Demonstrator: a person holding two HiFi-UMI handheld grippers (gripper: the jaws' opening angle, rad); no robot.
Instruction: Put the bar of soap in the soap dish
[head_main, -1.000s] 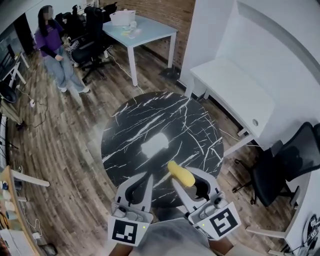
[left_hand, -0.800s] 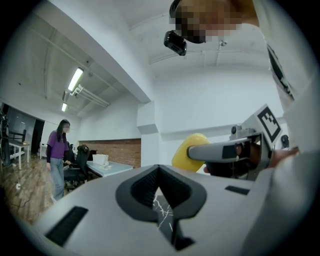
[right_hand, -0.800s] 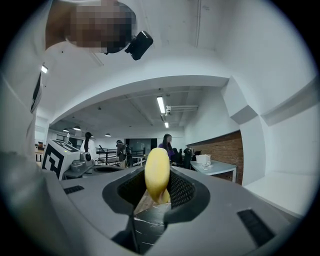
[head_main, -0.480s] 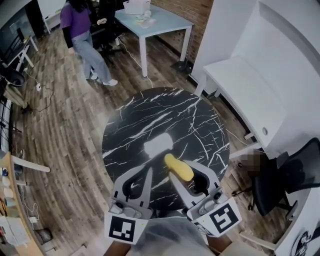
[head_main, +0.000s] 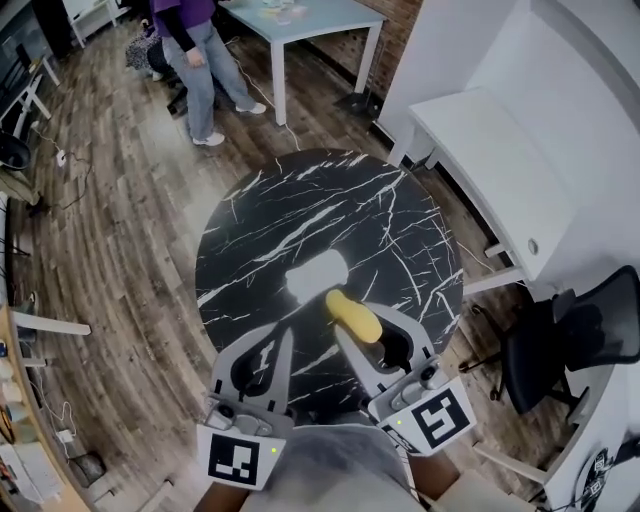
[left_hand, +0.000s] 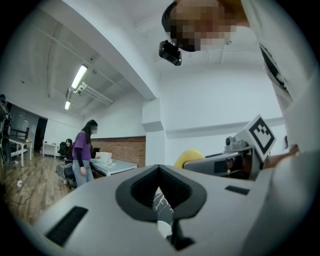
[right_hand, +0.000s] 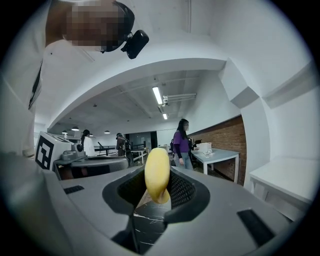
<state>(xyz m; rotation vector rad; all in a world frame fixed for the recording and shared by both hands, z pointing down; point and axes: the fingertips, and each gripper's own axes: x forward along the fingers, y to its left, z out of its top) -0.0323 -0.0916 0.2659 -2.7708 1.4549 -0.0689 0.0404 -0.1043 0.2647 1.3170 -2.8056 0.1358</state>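
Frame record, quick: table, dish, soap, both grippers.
table: round black marble table
soap dish: white soap dish, near the table's middle, soap not in it
soap: yellow bar of soap, gripped between the jaws of the right gripper, just short of the dish
left gripper: left gripper, jaws together, nothing between them

The bar of soap (head_main: 354, 314), a smooth yellow oval, is being held between the jaws of the right gripper (head_main: 360, 325). It is being pinched across its flat faces, with its rounded far end jutting beyond the jaw tips. In the right gripper view it is being shown on edge, its long side upright. It is being held above the black, white-veined round bench (head_main: 400, 230), just beside the soap dish (head_main: 316, 276). The soap dish, a small white rounded rectangle, is being borne flat near the bench's middle, apart from the soap.
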